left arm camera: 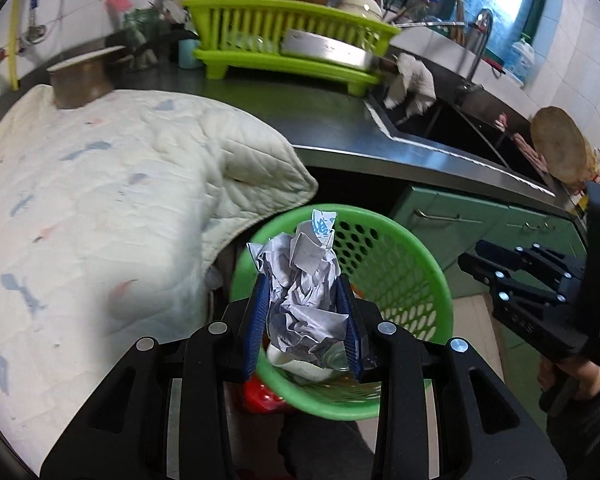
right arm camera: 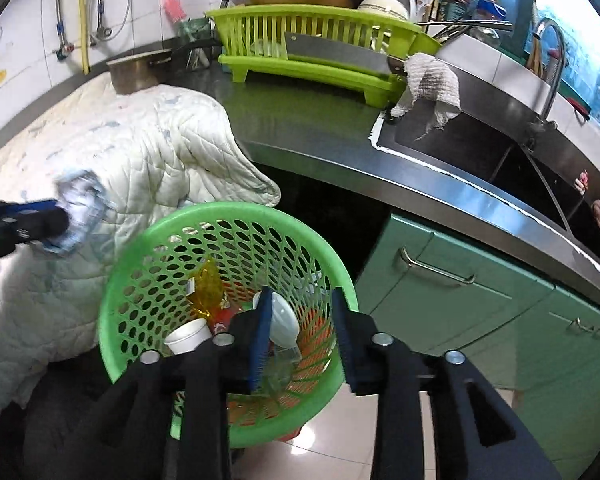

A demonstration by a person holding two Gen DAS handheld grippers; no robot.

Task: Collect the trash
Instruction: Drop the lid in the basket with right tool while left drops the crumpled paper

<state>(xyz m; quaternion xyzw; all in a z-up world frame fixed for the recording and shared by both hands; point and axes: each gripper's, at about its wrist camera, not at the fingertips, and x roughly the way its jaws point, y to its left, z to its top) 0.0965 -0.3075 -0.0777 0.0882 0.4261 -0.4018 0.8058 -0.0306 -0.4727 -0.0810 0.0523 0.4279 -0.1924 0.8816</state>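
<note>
A crumpled white and grey paper [left arm camera: 306, 292] sits between the blue pads of my left gripper [left arm camera: 302, 285], which is shut on it just above the green perforated basket [left arm camera: 440, 280]. In the right wrist view my right gripper [right arm camera: 302, 300] hangs open over the same basket [right arm camera: 140, 232], with no item pressed between its pads. Below it lie a white paper cup [right arm camera: 188, 336], a yellow wrapper [right arm camera: 206, 290] and a clear plastic piece [right arm camera: 284, 356]. The left gripper [right arm camera: 56, 220] shows blurred at the left edge with the paper [right arm camera: 78, 204]. The right gripper [left arm camera: 484, 280] is seen at the right of the basket.
A quilted white cloth [right arm camera: 140, 148] hangs off the counter beside the basket. On the steel counter [right arm camera: 320, 128] stand a lime dish rack [right arm camera: 312, 40] and a metal pot [right arm camera: 136, 72]. A sink [right arm camera: 480, 148] and green cabinets [right arm camera: 480, 300] lie to the right, above the tiled floor [right arm camera: 340, 452].
</note>
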